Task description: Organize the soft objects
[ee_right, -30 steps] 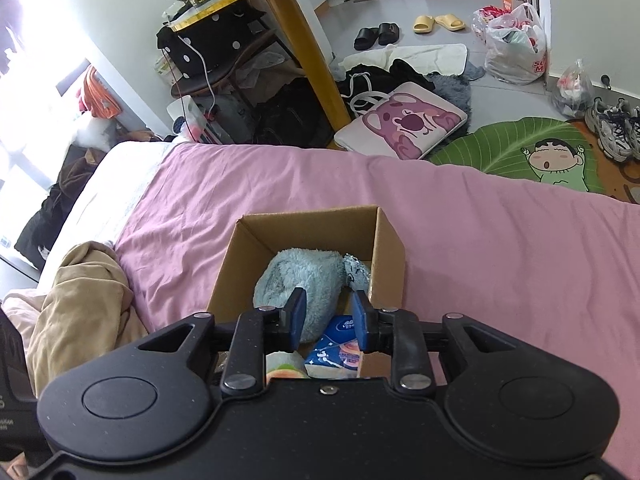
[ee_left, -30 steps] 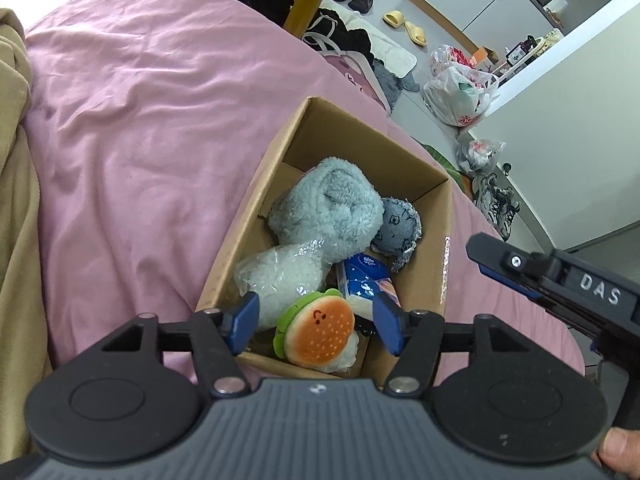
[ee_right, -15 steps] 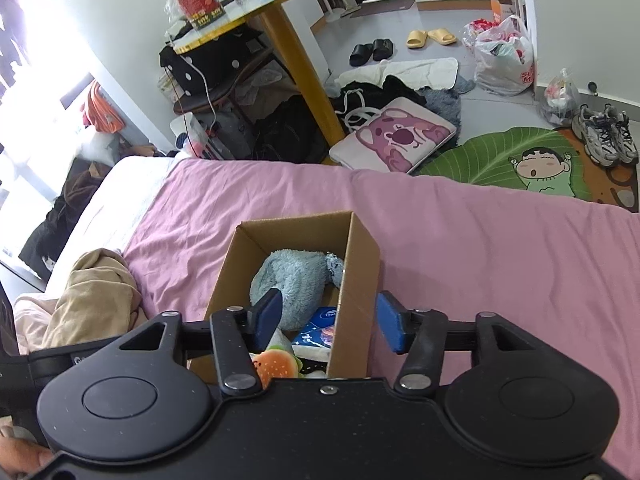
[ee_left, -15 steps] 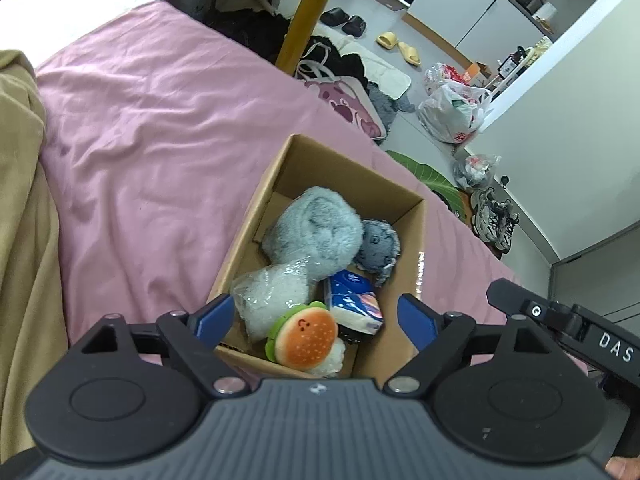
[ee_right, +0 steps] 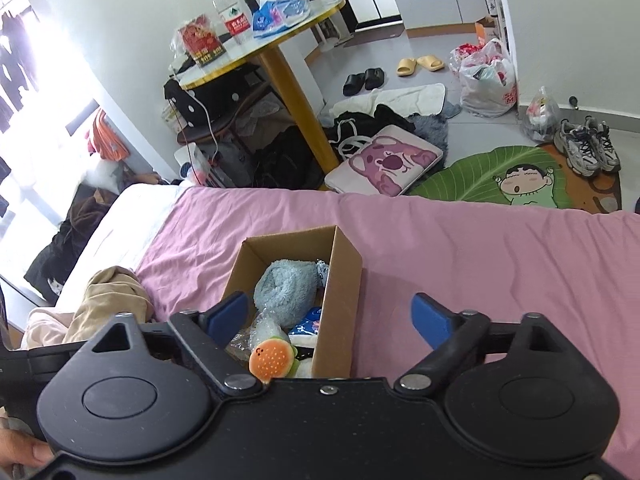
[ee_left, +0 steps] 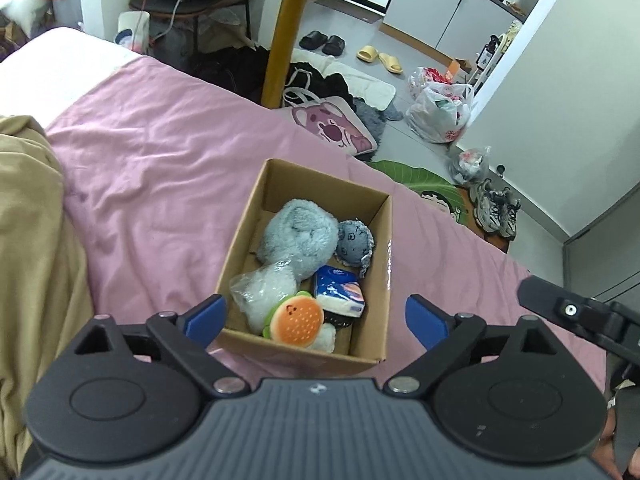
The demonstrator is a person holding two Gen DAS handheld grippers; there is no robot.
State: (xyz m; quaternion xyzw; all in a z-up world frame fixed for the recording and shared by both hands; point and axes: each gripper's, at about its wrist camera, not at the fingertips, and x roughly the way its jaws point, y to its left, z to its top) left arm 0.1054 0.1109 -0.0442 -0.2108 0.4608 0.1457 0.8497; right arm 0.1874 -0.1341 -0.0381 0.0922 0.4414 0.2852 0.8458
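Cardboard box (ee_left: pixel 376 280): open-topped, standing on the pink bedsheet (ee_left: pixel 160 184), its flaps upright.

Contents, from far end to near end:
- Grey-blue fluffy plush (ee_left: pixel 296 236), rolled, the largest item, against the far left wall.
- Small grey round plush (ee_left: pixel 355 243), touching the fluffy plush on its right side.
- Clear plastic bag of white stuffing, or something like it (ee_left: pixel 260 292), by the left wall; the contents are hard to make out.
- Blue-and-white tissue pack (ee_left: pixel 339 291), right of the bag.
- Hamburger plush (ee_left: pixel 295 321), orange bun with a small face, at the near end, partly over a white item.

Left gripper (ee_left: pixel 316 318): blue-padded jaws spread wide and empty, held above the near end of the box.

Right gripper (ee_right: pixel 330 316): jaws likewise wide apart, nothing between them, straddling the box's right wall in its own view.

Surroundings: tan blanket (ee_left: pixel 36 248) bunched on the bed to the left; yellow-legged round table (ee_right: pixel 276 28) on the floor beyond.
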